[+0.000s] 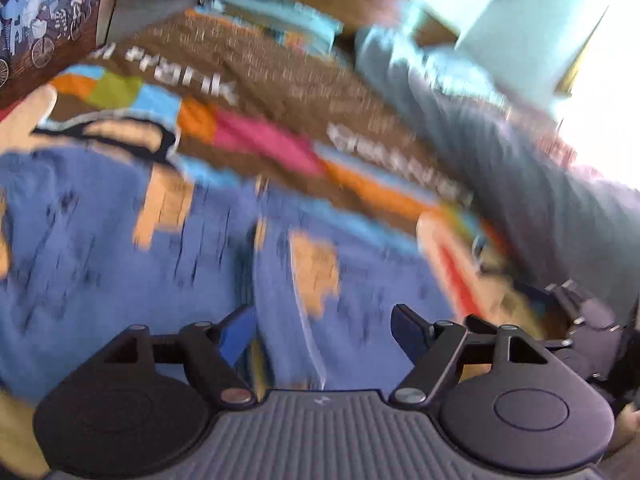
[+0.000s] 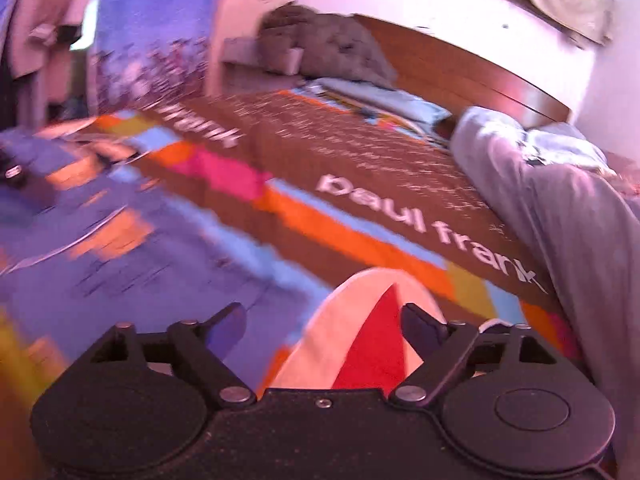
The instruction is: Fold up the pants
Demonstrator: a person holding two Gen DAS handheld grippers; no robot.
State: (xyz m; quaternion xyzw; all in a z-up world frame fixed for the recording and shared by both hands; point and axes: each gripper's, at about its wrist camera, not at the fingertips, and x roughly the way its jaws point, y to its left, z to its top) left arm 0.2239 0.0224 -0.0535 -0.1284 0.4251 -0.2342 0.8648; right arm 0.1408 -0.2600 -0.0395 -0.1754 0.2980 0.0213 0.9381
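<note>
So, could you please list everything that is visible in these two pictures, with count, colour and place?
pants: one, blue with orange patches, spread on the bedspread before both grippers
bedspread: one, brown with white lettering and coloured blocks, over the bed
grey cloth: one, grey, on the right side of the bed
headboard: one, brown wood, behind the bed
pillow: one, grey, at the head of the bed
curtain: one, blue and brown print, far left
left hand-held gripper: one, black with blue fingers, open above the pants
right hand-held gripper: one, black with blue fingers, open, nothing held
</note>
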